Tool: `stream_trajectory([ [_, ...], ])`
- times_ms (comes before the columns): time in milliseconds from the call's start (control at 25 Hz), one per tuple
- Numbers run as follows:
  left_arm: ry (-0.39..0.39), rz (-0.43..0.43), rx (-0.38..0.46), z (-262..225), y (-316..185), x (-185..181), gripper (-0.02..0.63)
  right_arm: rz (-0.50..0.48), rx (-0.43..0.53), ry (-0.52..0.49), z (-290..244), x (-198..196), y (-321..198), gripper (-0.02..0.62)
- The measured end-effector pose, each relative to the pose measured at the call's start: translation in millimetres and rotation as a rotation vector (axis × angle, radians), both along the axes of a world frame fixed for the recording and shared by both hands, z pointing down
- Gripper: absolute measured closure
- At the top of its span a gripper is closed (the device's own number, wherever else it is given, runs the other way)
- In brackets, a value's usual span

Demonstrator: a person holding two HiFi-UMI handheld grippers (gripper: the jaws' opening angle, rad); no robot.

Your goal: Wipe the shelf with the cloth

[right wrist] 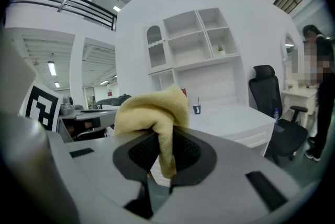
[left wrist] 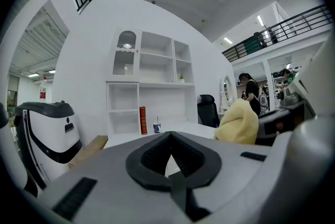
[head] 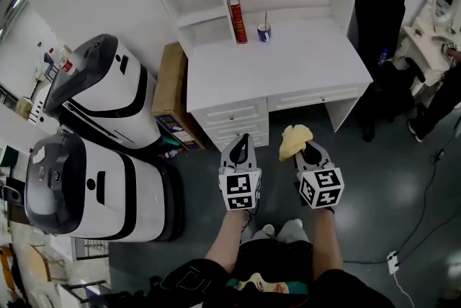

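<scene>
Head view looks steeply down at two bare forearms reaching forward side by side, each ending in a gripper that points ahead over a dark floor. The left gripper (head: pixel 243 141) has its fingers pressed together with nothing between them. In the left gripper view only a thin sliver of light shows between the dark pads (left wrist: pixel 154 154). The right gripper (head: pixel 308 149) is held just beside it, and its fingers are clamped on a yellow cloth (head: pixel 294 140). The cloth bunches up above and to the left of the right fingertips. In the right gripper view a fold of it hangs down between the pads.

Ahead of both sets of fingertips, well apart from them, stands a white desk (head: pixel 288 65) with a white shelf (head: pixel 205 11) rising at its back. A red book (head: pixel 237 17) stands upright on the desk, ahead of the left fingers, with a small blue cup (head: pixel 264 32) just beside it. A black chair (head: pixel 379 11) stands ahead and to the right of the right fingers.
</scene>
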State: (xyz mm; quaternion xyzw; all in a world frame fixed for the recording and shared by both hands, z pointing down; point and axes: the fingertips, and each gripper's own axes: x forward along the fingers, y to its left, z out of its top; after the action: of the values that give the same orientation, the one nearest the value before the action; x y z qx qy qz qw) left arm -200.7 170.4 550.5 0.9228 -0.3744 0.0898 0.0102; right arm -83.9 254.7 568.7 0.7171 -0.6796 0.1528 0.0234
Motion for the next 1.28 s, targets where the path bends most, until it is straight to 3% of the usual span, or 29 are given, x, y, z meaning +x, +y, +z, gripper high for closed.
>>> stream_trajectory([
  [360, 0.002, -0.012, -0.014, 9.9, -81.8, 60.4, 0.607, -0.014, 0.001, -0.015, 11.7, 62.3, -85.0, 0.543],
  [880, -0.055, -0.096, -0.064, 30.8, -233.9, 173.3, 0.607, -0.046, -0.089, -0.102, 53.3, 191.8, -248.8, 0.543],
  [1280, -0.046, -0.190, -0.063, 27.3, -298.6, 178.6, 0.607, -0.128, -0.055, -0.121, 45.1, 207.9, -322.7, 0.543],
])
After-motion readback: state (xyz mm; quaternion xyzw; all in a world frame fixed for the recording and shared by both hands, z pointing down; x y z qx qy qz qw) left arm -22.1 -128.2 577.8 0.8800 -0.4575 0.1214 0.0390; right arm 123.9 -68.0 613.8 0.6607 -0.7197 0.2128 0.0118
